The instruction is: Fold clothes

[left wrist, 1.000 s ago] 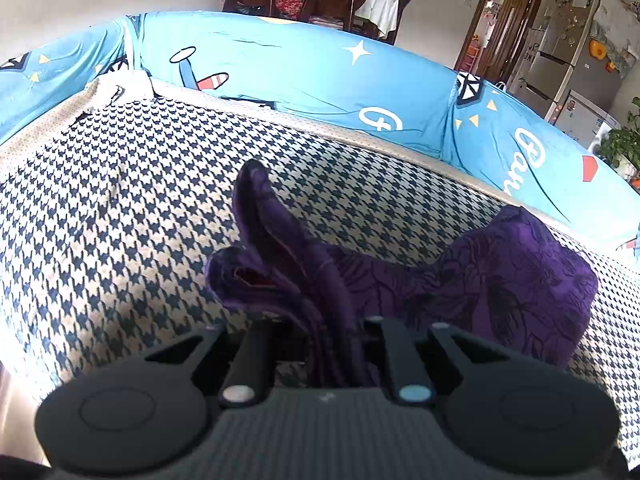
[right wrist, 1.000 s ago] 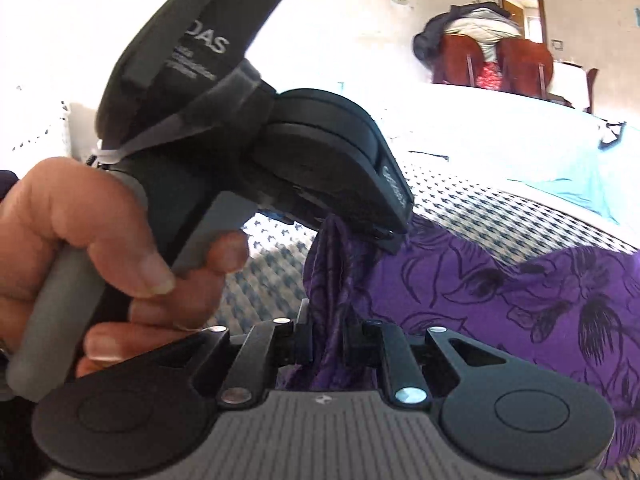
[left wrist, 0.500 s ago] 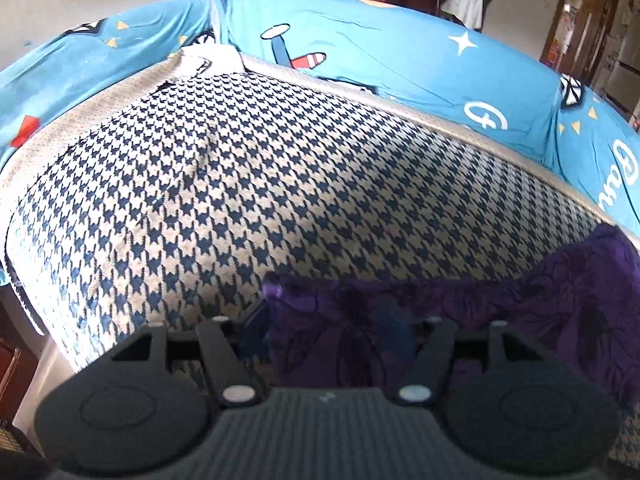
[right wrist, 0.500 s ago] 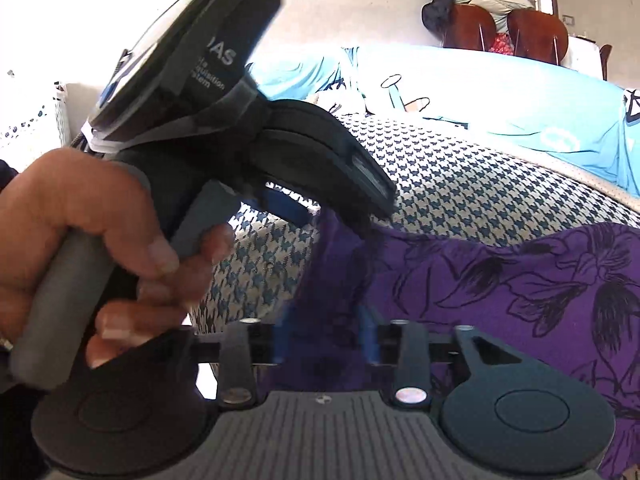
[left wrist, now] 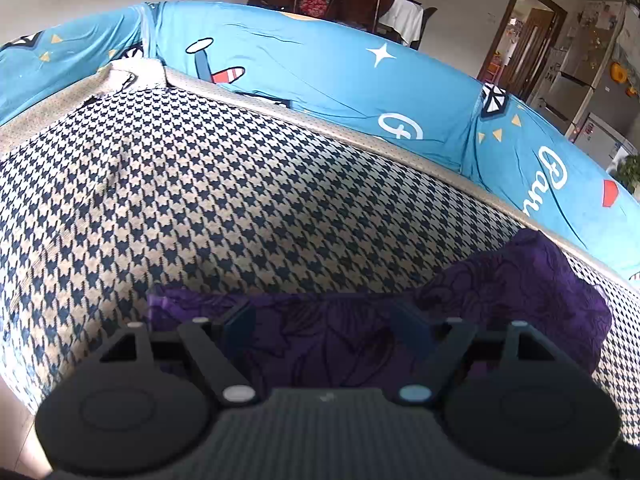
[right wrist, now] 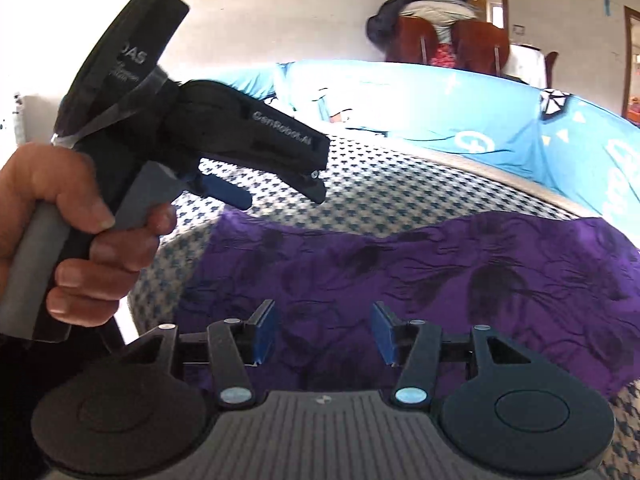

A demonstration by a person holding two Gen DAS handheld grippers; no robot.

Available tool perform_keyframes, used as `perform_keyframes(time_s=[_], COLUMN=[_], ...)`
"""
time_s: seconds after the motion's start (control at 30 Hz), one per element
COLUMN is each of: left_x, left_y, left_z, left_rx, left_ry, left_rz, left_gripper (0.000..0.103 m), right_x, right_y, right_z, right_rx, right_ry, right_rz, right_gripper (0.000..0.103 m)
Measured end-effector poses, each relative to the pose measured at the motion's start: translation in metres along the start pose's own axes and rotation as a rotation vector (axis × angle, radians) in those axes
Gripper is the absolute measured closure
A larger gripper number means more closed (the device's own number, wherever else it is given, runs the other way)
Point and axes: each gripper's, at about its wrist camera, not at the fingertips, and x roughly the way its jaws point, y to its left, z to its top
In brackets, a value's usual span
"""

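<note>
Houndstooth cushion (left wrist: 248, 184) bears purple garment (right wrist: 420, 264), long axis crosswise under both jaws. Left gripper (left wrist: 324, 320) and right gripper (right wrist: 324, 332) opening, holding nothing; equally near.

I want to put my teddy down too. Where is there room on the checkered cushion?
The checkered cushion is bare between the blue cartoon cover behind it and the purple cloth in front. The near edge is crowded: the cloth and both opening grippers, left gripper and right gripper, nothing pinched.

A houndstooth-covered sofa seat (left wrist: 248, 184) carries a purple floral garment (right wrist: 420, 264) lying flat near its front edge.
</note>
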Motion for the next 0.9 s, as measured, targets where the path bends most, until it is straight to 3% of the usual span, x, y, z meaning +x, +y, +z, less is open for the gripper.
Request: perform_keyframes(time_s=[0.4,0.63,0.9], left_x=[0.053,0.083,0.104], left_y=[-0.036,-0.045,-0.05], left_z=[-0.002,-0.003,-0.009], left_rx=[0.073,0.102,0.16], left_ry=[0.052,0.065,0.049], left_rz=[0.0,0.048,0.117], left_gripper=[0.026,0.026,0.016], right_x=[-0.002,0.003,0.003], right_y=[-0.054,-0.068,-0.08], right_z=[-0.001,-0.013,-0.028], right_rx=[0.144,0.214,0.283], right_ry=[-0.009,0.067,0.095], right_rz=[-0.127,-0.154,-0.125], right_gripper=[0.051,0.051,0.051])
